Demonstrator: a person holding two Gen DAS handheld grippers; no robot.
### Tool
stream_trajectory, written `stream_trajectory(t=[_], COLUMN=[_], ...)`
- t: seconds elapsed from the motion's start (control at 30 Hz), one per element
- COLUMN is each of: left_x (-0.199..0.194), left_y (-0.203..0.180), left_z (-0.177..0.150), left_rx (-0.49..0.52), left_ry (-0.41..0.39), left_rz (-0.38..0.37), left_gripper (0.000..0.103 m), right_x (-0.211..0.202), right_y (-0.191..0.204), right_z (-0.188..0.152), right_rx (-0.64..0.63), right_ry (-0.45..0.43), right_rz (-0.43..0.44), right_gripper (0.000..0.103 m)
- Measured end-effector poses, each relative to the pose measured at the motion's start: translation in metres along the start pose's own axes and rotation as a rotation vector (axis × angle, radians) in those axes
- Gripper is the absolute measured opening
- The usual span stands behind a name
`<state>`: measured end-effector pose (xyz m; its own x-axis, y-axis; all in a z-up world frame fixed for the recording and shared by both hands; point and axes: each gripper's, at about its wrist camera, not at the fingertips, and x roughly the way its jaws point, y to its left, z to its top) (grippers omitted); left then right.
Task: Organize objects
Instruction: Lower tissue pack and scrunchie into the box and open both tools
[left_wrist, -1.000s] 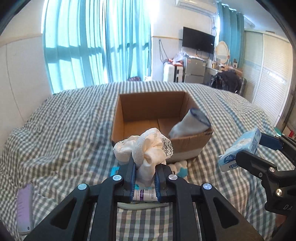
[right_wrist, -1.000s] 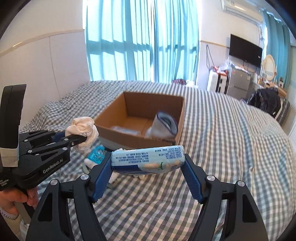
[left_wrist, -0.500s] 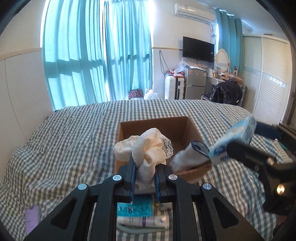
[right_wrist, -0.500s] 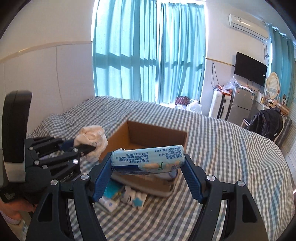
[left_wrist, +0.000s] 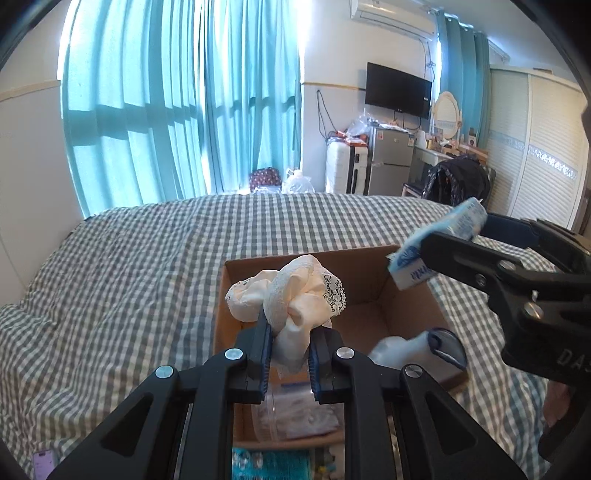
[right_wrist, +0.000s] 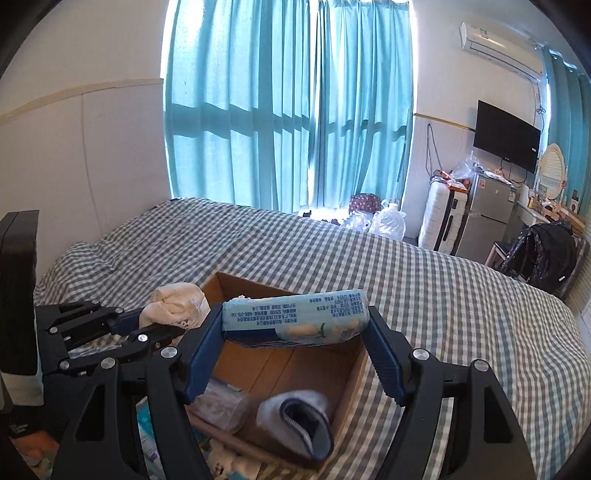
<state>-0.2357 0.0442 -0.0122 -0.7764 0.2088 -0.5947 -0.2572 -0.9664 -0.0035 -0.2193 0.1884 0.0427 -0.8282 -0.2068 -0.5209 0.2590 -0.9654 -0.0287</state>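
A bed (left_wrist: 147, 258) covered in grey-and-white checked cloth filled most of both views, with teal curtains (right_wrist: 288, 110) behind it and a black television (left_wrist: 398, 90) on the far wall. On the bed sat an open cardboard box (left_wrist: 373, 280), its flaps upright. Inside it lay a clear plastic bag (left_wrist: 303, 413) against the near wall and a rolled white sock with a dark blue cuff (right_wrist: 295, 417) toward the box's right side.

The left gripper (left_wrist: 289, 350) hung above the near part of the box, its jaws clenched on a bunched cream lace cloth (left_wrist: 291, 295) that bulged out above the fingertips. In the right wrist view the same cloth (right_wrist: 179, 304) showed at the box's left edge, held clear of the cardboard.

The right gripper (right_wrist: 295, 343) was raised over the box opening, its blue-padded jaws spread wide yet grasping a light blue tissue pack (right_wrist: 295, 317) by its two short ends, the pack lying crosswise with printed text on its upper face. From the left wrist view that pack (left_wrist: 436, 243) was above the box's far right corner.

In front of the box, on the bed, part of a teal packet (left_wrist: 269, 461) was visible, and a pale purple phone (left_wrist: 44, 463) lay near the left lower edge.
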Motion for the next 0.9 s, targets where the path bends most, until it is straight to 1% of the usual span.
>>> stream_trajectory(t=[0.17,0.3,0.47,0.63,0.73,0.77,0.8,0.87,0.9], left_x=[0.034,0.059,0.071,0.076,0.073,0.071,0.068,0.060,0.055], left_y=[-0.003,-0.006,-0.004,-0.006,-0.006,-0.005,-0.005,-0.003,-0.001], left_z=[-0.007,-0.014,-0.025,-0.030,-0.032,-0.032,-0.031,-0.030,-0.029], left_rx=[0.004,0.023,0.019,0.027,0.018,0.013,0.008,-0.009,-0.017], left_ry=[0.036,0.072,0.099,0.119,0.122,0.123,0.123,0.113,0.102], left_rz=[-0.013,-0.007,-0.026,-0.046,-0.046,-0.046,-0.046,-0.051,-0.048], left_gripper=[0.017,0.017,0.017,0.017,0.023,0.029,0.034,0.057,0.060], right_x=[0.042,0.072,0.090,0.092,0.089,0.087,0.084,0.075,0.070], right_y=[-0.006,-0.011,-0.021,-0.020,-0.020,-0.019,-0.019,-0.020,-0.021], right_z=[-0.004,-0.012,-0.025,-0.029,-0.029,-0.027,-0.026,-0.023,-0.021], right_rx=[0.005,0.011,0.031,0.036,0.052,0.057,0.066,0.081,0.088], right_ry=[0.040,0.086,0.122,0.126,0.126,0.125,0.116,0.100,0.093], right_rz=[0.006,0.009,0.015,0.014,0.013,0.013,0.010,0.002,-0.003], right_gripper=[0.072,0.072,0.072,0.073,0.073,0.075,0.079,0.085,0.088])
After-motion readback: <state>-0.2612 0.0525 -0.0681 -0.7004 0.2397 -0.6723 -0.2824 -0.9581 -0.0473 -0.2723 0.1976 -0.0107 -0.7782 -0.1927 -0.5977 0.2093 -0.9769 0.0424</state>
